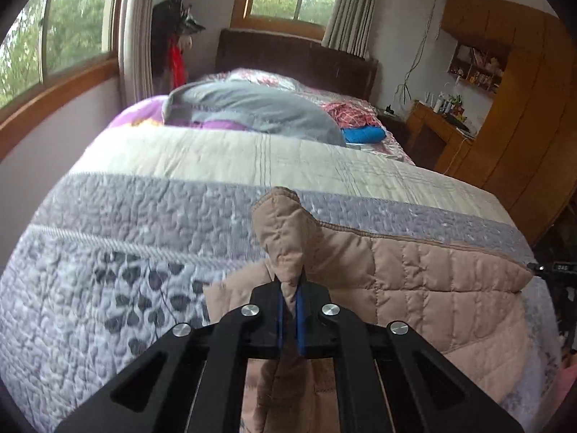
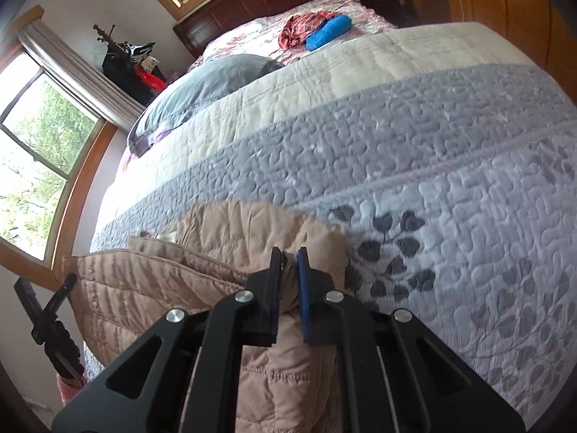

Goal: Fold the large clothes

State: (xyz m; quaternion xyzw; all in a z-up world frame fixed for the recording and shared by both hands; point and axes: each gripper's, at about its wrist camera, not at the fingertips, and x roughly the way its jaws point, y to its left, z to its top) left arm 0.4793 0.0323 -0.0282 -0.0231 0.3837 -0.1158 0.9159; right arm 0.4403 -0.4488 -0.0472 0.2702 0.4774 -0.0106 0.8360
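A beige quilted jacket (image 1: 414, 281) lies at the near edge of the bed, over the grey and white quilt (image 1: 144, 238). My left gripper (image 1: 291, 285) is shut on a raised fold of the jacket, which sticks up past the fingertips. In the right wrist view my right gripper (image 2: 288, 259) is shut on another bunched edge of the same jacket (image 2: 223, 238). The other gripper (image 2: 47, 321) shows at the far left of that view, at the jacket's other end.
A grey pillow (image 1: 252, 108), a red patterned cloth (image 1: 349, 113) and a blue folded cloth (image 1: 362, 133) lie toward the dark headboard (image 1: 288, 54). A wooden cabinet and desk (image 1: 505, 126) stand right of the bed. Windows and a coat rack (image 1: 176, 36) are at the left.
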